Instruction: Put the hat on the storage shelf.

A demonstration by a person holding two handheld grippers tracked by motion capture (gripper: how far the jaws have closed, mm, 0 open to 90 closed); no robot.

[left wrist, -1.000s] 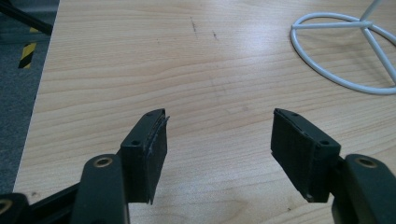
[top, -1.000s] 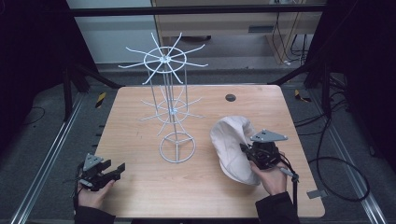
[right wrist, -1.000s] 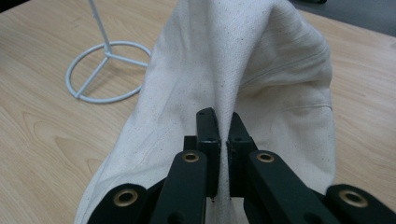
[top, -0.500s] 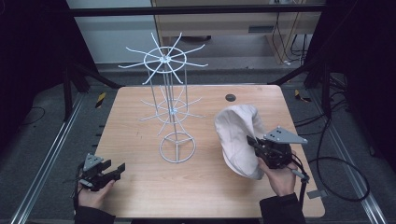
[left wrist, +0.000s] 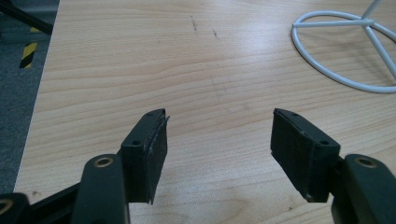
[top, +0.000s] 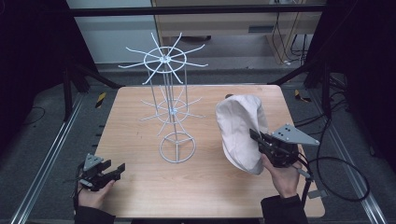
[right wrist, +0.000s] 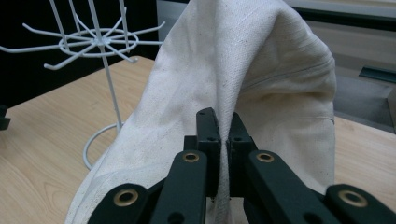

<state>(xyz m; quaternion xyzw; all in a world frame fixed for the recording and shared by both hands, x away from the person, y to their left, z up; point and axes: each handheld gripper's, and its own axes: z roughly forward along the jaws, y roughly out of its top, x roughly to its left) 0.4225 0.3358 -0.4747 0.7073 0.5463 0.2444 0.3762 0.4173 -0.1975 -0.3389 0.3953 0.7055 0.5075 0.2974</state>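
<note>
While our right gripper (top: 256, 136) pinches the cream cloth (top: 240, 128) at right of the frame, it hangs lifted. Our left gripper (top: 119, 168) rests spread at lower left, holding nothing.

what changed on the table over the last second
The right gripper, shut on the cream cloth hat, has lifted it: the hat lay slumped on the table a second ago and now hangs raised and upright, nearer the wire rack. The grip stayed closed throughout. The left gripper stayed open and in place at the near left corner, and the rack has not moved.
</note>
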